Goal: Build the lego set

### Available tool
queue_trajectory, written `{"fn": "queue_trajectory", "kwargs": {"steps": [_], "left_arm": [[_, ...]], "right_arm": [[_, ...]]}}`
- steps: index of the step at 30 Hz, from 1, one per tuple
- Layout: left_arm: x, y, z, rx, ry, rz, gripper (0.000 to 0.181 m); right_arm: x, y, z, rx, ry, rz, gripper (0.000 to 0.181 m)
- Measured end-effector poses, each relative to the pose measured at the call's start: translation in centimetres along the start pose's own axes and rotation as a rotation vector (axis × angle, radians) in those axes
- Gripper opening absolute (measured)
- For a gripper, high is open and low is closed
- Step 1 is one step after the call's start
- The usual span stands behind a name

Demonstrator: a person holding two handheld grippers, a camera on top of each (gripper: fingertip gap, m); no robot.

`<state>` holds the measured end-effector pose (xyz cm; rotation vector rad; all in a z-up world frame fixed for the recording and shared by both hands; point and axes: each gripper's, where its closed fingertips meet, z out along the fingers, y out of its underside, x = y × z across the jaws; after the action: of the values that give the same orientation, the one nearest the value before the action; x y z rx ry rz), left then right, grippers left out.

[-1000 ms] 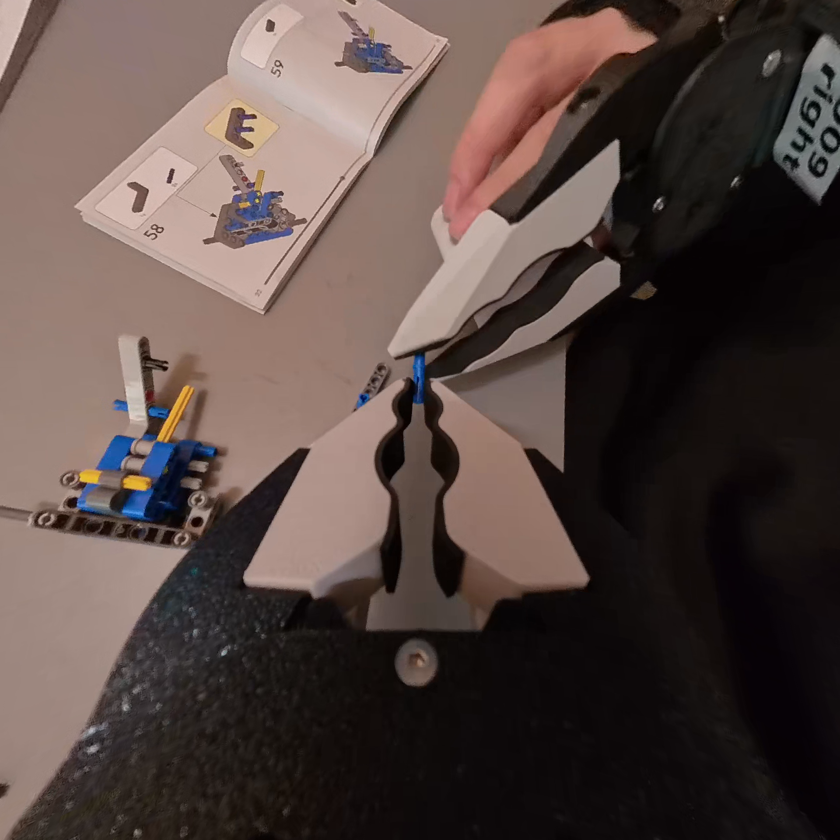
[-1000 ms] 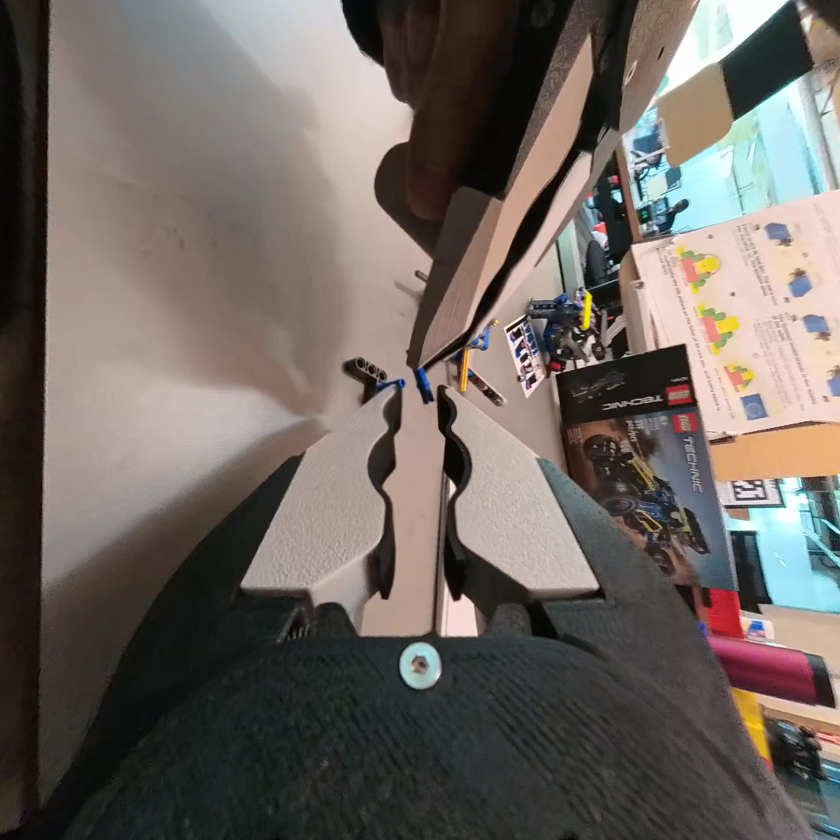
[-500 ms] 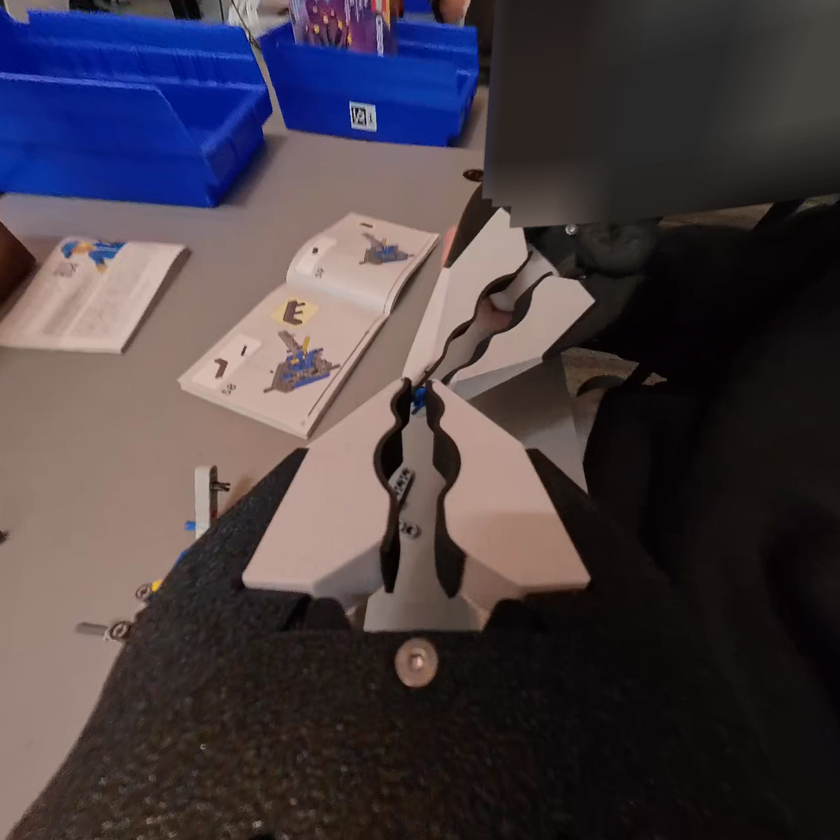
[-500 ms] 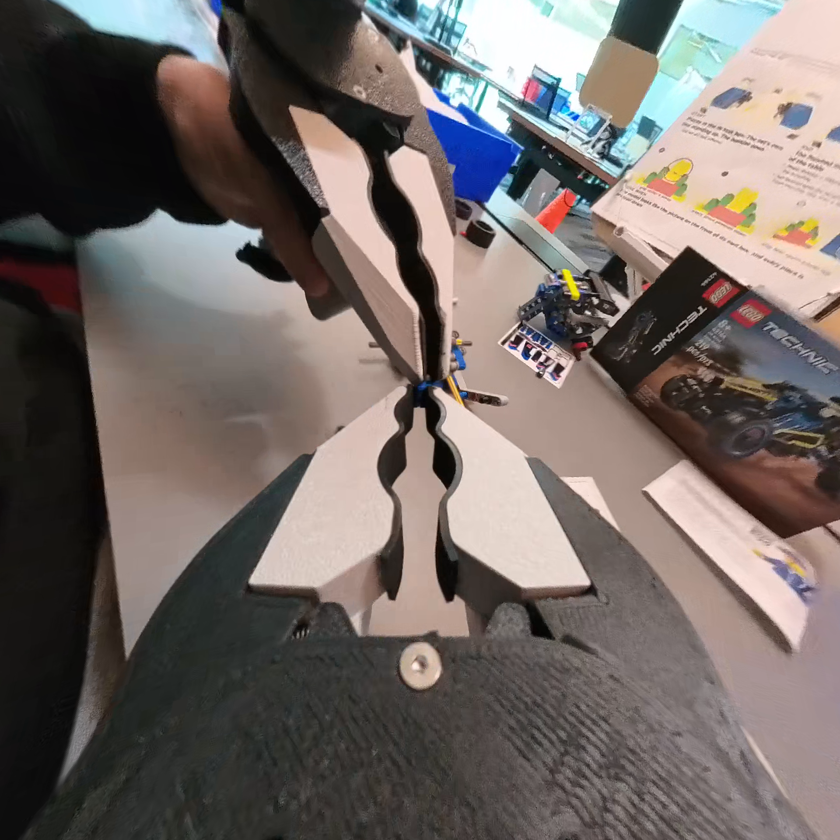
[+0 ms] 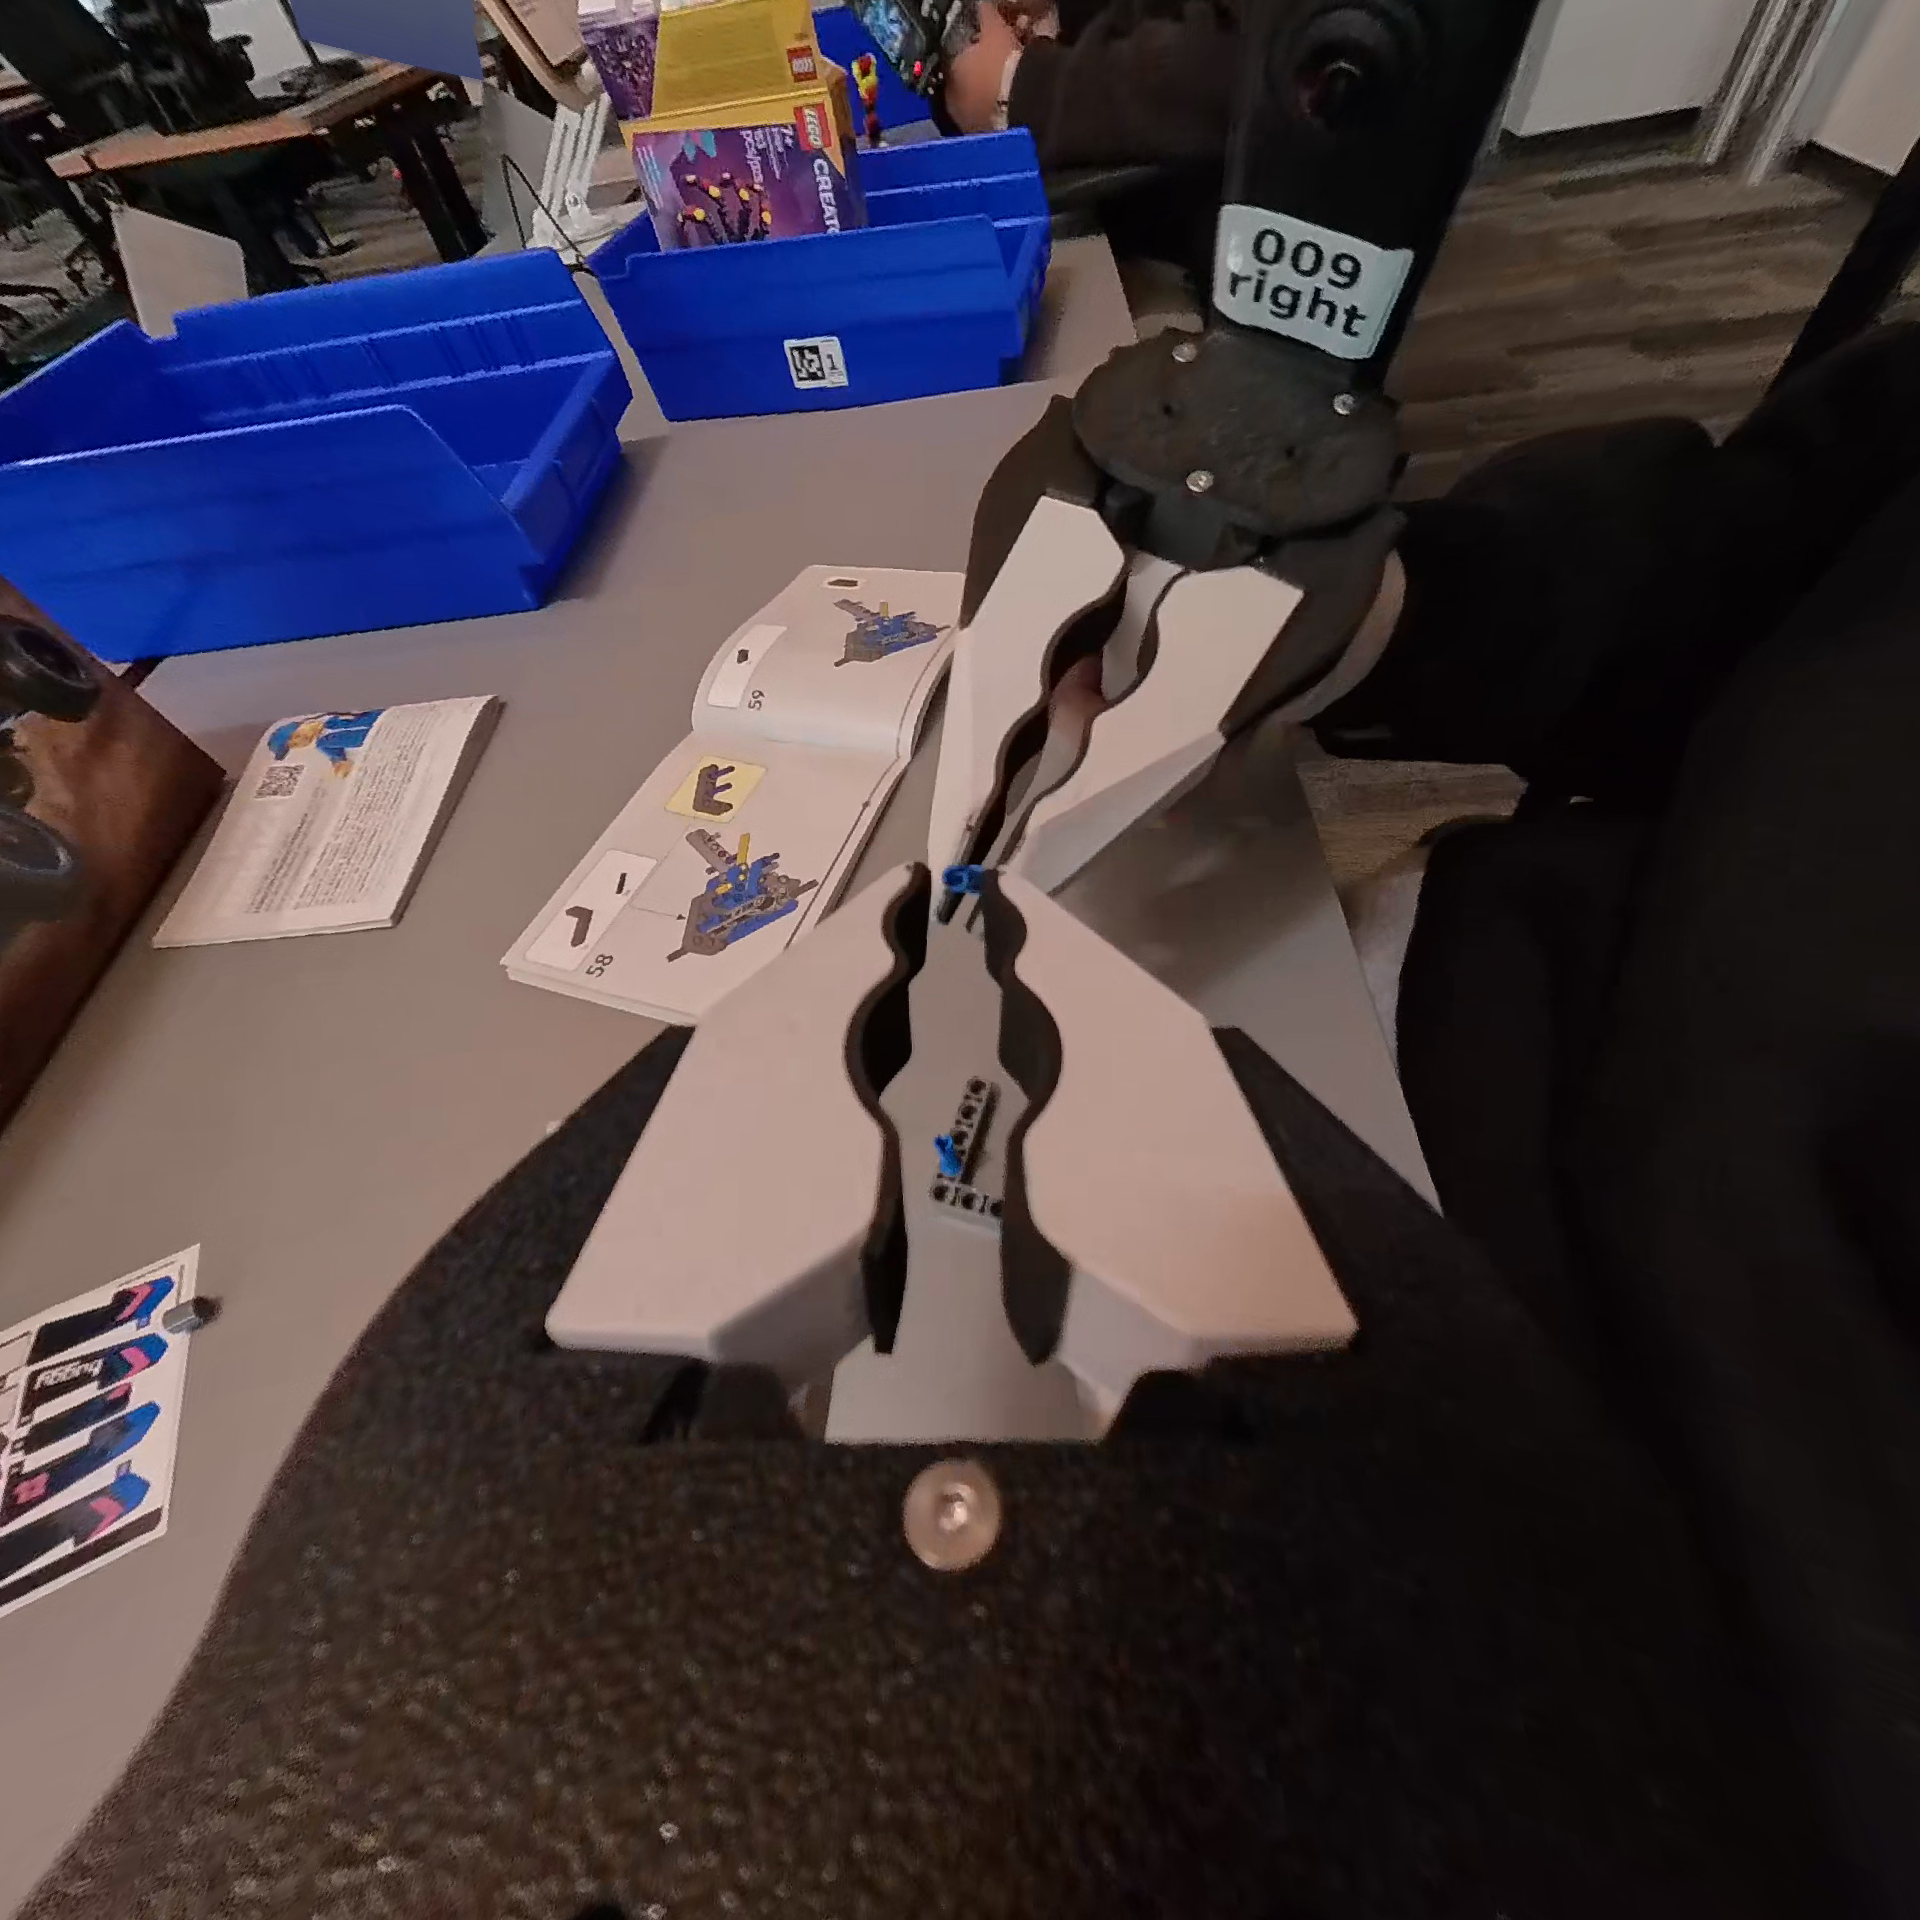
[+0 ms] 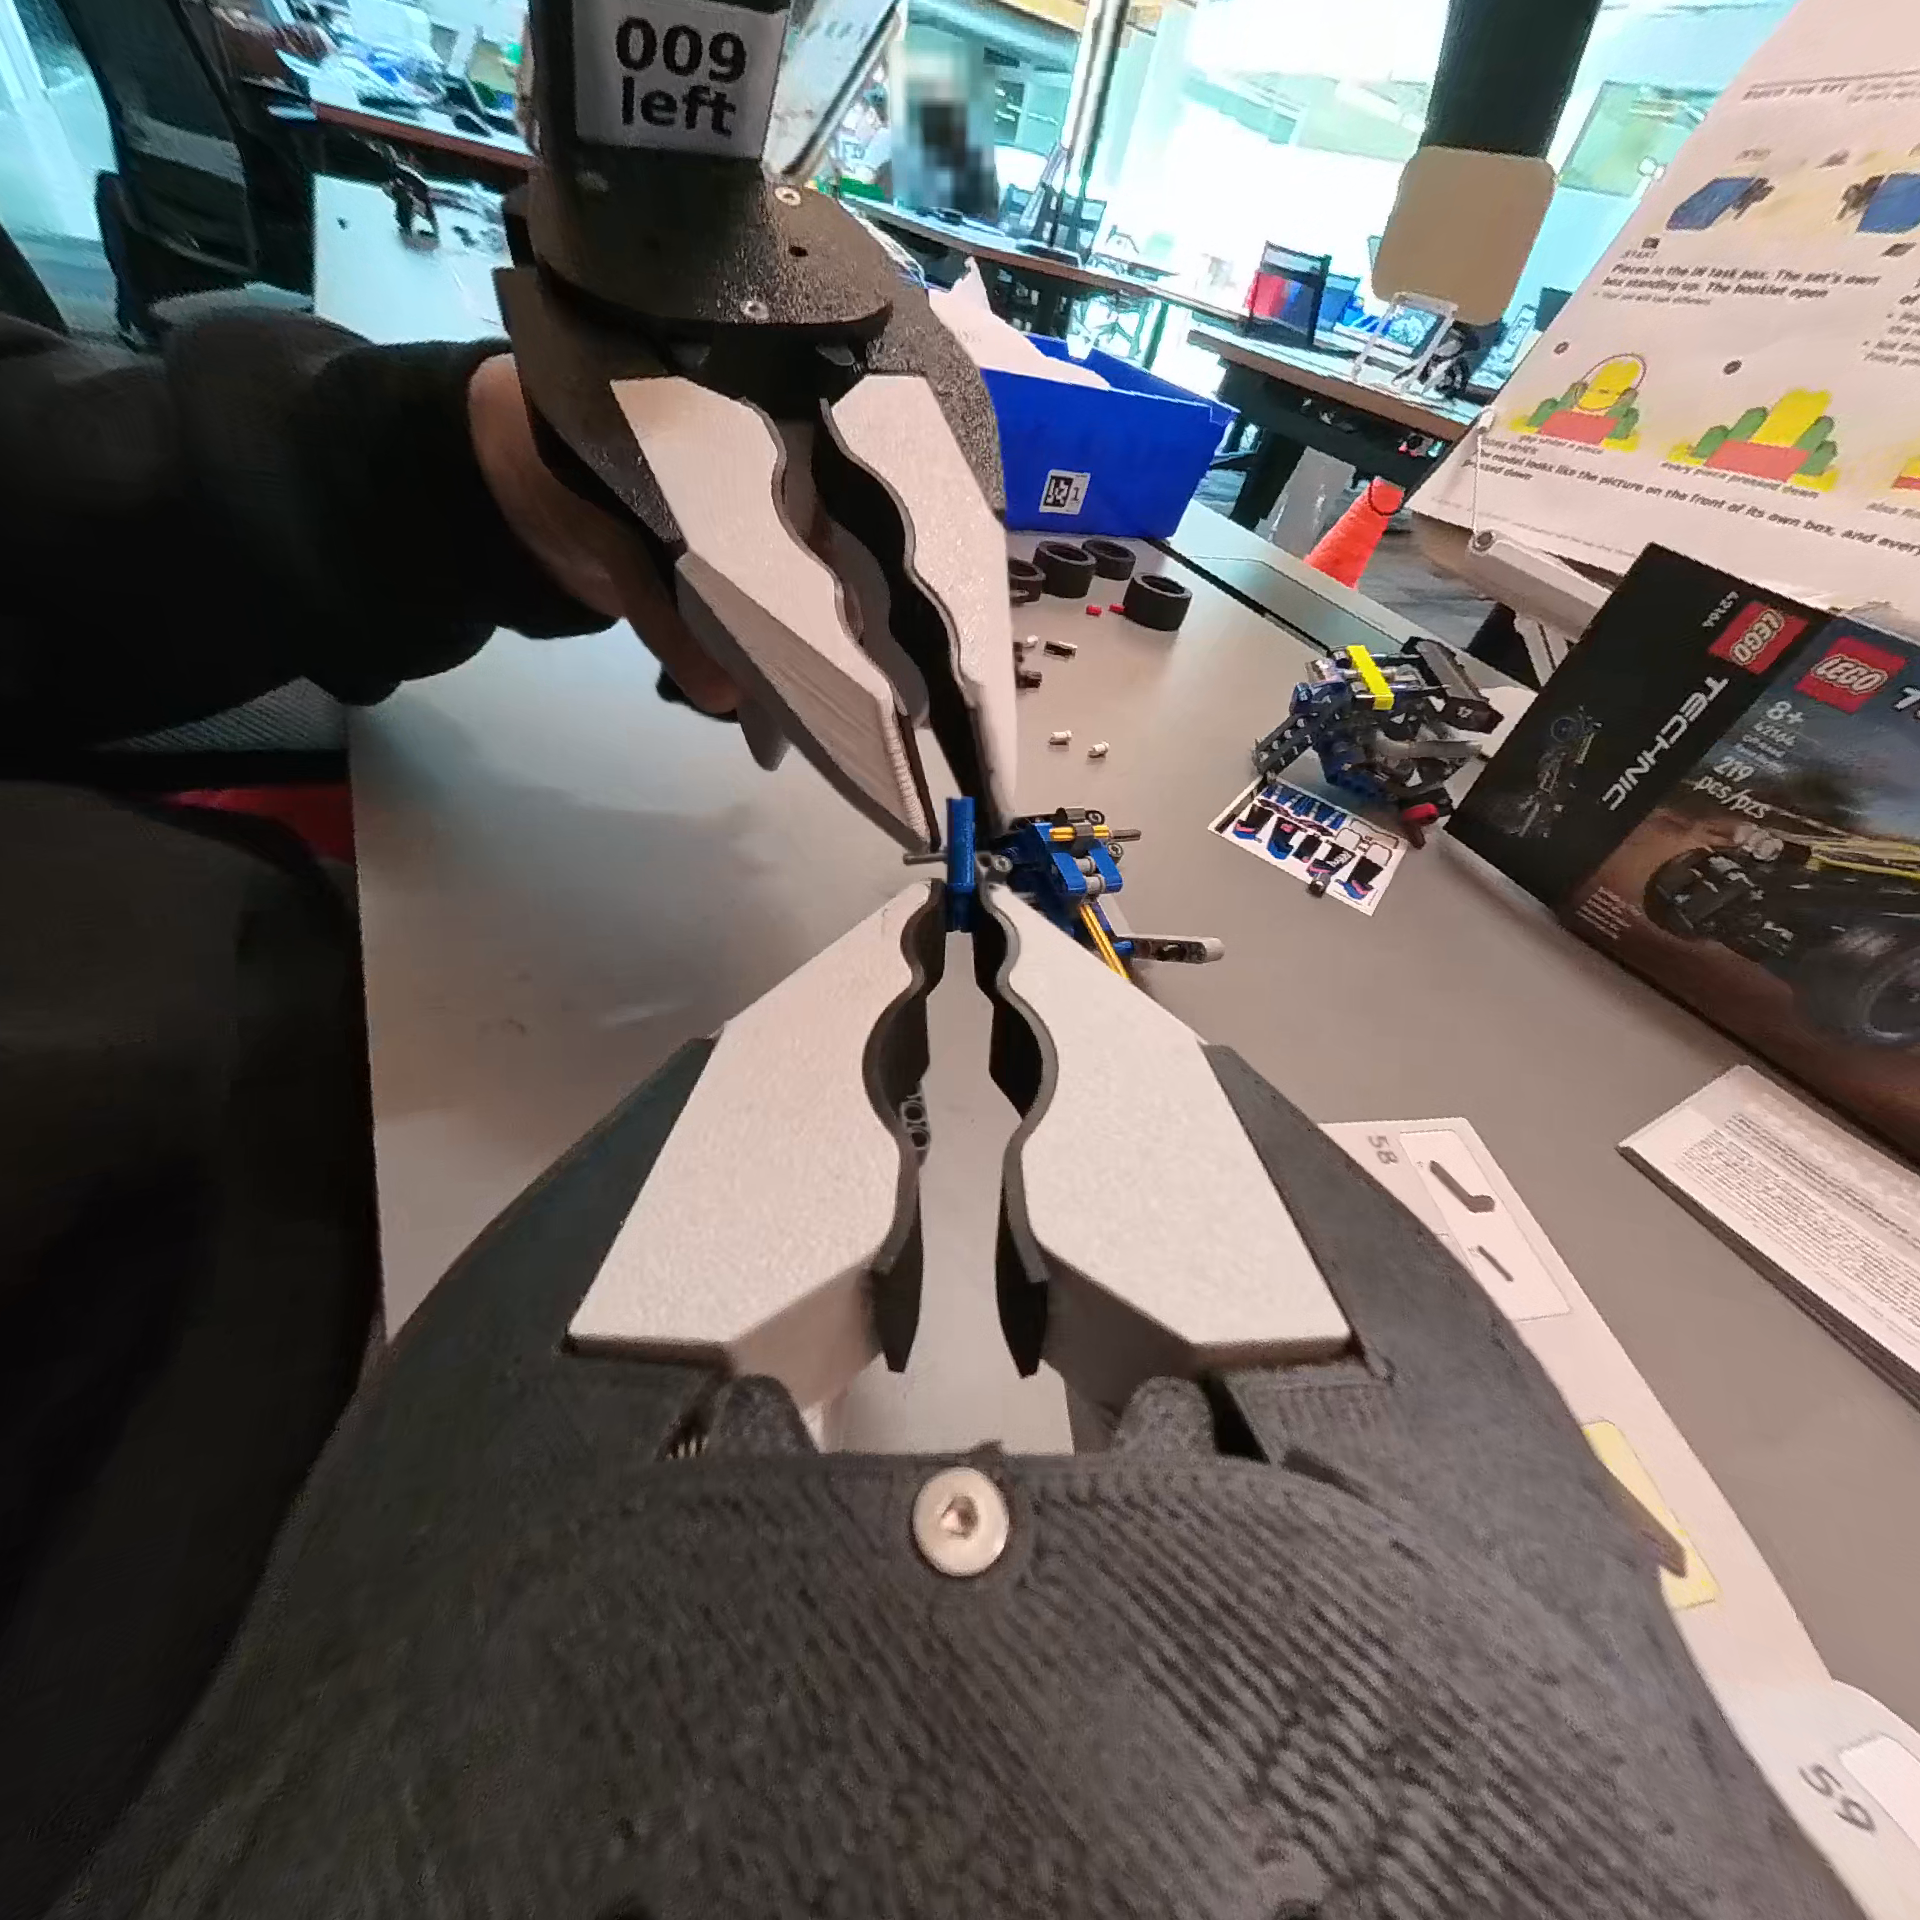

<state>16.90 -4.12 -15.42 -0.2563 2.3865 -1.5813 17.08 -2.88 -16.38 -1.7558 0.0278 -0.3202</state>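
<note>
A small blue pin (image 5: 961,880) is held in the air between both grippers, tip to tip. My left gripper (image 5: 954,891) is shut on one end; it enters the right wrist view from above (image 6: 940,821). My right gripper (image 6: 961,920) is shut on the other end of the pin (image 6: 960,857); it enters the left wrist view from the upper right (image 5: 985,844). A dark grey angled beam (image 5: 966,1153) with a blue pin in it lies on the table below my left fingers. The blue partial build (image 6: 1060,868) stands on the table behind the pin.
An open instruction booklet (image 5: 748,790) lies just beyond the grippers, with a second booklet (image 5: 332,810) and blue bins (image 5: 312,488) further left. A sticker sheet (image 6: 1309,842), another small build (image 6: 1371,727), the set's box (image 6: 1714,790), tyres (image 6: 1091,571) and small loose parts lie to the right. My two grippers' fingertips are within a few centimetres of each other.
My right gripper has closed on the blue pin that my left gripper held. Both grippers have lifted and tilted up, so the views now show the room instead of the tabletop.
</note>
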Motion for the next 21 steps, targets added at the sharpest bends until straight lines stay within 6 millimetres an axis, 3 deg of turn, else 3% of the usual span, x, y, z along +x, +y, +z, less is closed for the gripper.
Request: {"fn": "queue_trajectory", "kwargs": {"steps": [8, 13, 17, 21], "left_arm": [[0.2, 0.5, 0.1, -0.026, 0.019, 0.002, 0.002], [-0.3, 3.0, 0.4, -0.168, 0.025, 0.023, 0.001], [-0.4, 4.7, 0.9, -0.264, 0.101, -0.010, 0.001], [-0.1, 6.3, 1.0, -0.399, 0.157, 0.062, 0.001]], "right_arm": [[-0.2, 0.5, 0.1, -0.028, -0.009, -0.037, 0.003], [0.3, 5.3, -0.2, -0.327, -0.069, -0.054, 0.019], [-0.5, 7.3, 0.7, -0.433, -0.218, 0.048, 0.020], [-1.1, 8.7, 1.6, -0.510, -0.282, 0.078, 0.021]]}}
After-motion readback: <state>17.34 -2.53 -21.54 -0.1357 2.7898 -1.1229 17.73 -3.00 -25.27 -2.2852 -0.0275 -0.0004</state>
